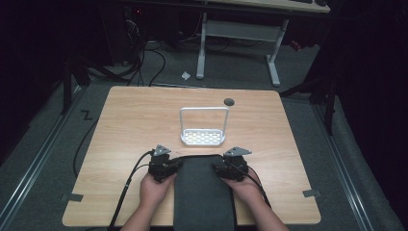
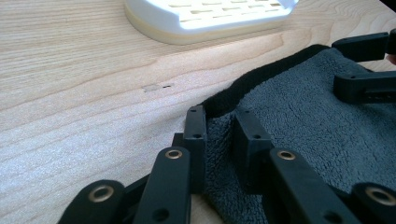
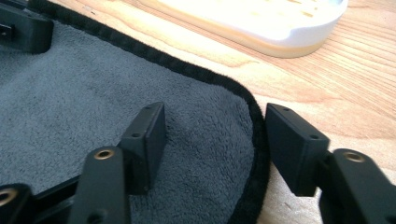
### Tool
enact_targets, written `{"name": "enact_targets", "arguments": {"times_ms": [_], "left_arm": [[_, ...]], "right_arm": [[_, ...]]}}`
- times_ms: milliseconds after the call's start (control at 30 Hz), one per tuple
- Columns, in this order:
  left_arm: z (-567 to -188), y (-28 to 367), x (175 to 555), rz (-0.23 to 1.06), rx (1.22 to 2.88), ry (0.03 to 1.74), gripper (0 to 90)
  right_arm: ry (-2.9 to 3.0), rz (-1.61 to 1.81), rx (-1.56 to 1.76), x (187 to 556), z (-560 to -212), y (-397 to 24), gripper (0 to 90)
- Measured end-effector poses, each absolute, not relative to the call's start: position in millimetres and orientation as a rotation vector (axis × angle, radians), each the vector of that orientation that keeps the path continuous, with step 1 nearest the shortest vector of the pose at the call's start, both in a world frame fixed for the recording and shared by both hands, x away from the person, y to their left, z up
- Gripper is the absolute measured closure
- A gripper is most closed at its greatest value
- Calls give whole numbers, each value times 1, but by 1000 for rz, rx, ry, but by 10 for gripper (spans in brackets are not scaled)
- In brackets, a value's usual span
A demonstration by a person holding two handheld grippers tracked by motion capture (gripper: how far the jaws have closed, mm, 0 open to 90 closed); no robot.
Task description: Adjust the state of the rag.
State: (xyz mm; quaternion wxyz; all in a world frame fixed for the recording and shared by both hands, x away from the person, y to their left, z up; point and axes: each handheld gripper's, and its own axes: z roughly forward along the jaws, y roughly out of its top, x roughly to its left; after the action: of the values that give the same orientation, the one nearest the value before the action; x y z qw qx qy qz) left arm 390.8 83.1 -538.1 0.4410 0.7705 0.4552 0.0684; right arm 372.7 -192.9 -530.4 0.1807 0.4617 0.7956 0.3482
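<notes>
A dark grey plush towel with a black bound edge [image 1: 202, 192] lies flat at the near middle of the light wooden table [image 1: 130, 120], its near end running off the table's front edge. Its pile looks soft and nubbly, and its far corners are rounded. The left gripper [image 2: 222, 123] is pinched on a raised fold at the towel's far left corner. The right gripper [image 3: 212, 140] has its jaws wide apart, straddling the far right corner, one jaw on the cloth, the other on wood. Just beyond stands a white slotted plastic rack with a tall wire hoop handle [image 1: 203, 137].
</notes>
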Motion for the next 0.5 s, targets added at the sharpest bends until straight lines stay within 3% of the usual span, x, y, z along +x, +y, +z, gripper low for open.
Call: {"name": "enact_targets", "arguments": {"times_ms": [333, 500], "left_arm": [[-539, 85, 391, 148, 1901, 1134, 762], [-538, 84, 390, 153, 1905, 1131, 762]], "right_arm": [[2286, 1009, 1284, 366, -529, -186, 740], [2316, 1002, 1239, 366, -527, -185, 779]]}}
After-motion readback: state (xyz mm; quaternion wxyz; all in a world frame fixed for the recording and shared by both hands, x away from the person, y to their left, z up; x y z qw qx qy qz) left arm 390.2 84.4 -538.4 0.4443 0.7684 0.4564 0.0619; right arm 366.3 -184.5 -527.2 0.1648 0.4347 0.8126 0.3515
